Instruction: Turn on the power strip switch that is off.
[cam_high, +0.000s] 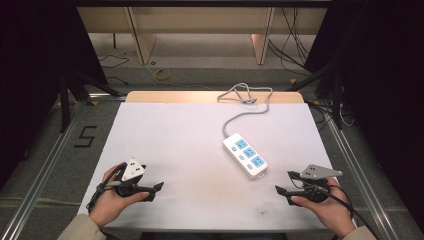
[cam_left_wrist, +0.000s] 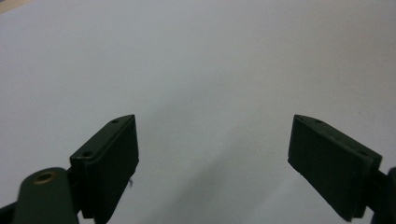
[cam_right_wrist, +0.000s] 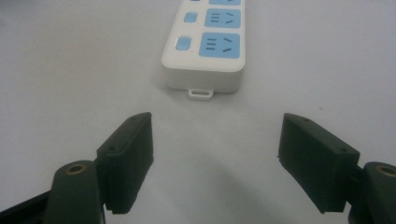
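A white power strip (cam_high: 245, 155) with blue sockets and blue switches lies right of the table's middle, its grey cable (cam_high: 243, 106) running to the far edge. In the right gripper view its near end (cam_right_wrist: 204, 46) lies just ahead of the jaws. My right gripper (cam_high: 286, 183) rests near the front right, jaws wide open and empty, pointing left toward the strip. At the front left, my left gripper (cam_high: 156, 191) is held low over the table, open, with bare white surface between its fingers (cam_left_wrist: 109, 158).
The white table top (cam_high: 180, 135) has a wooden strip at its far edge. Metal frame rails (cam_high: 350, 165) run along both sides. Beyond the table stand wooden furniture legs and loose cables on the floor.
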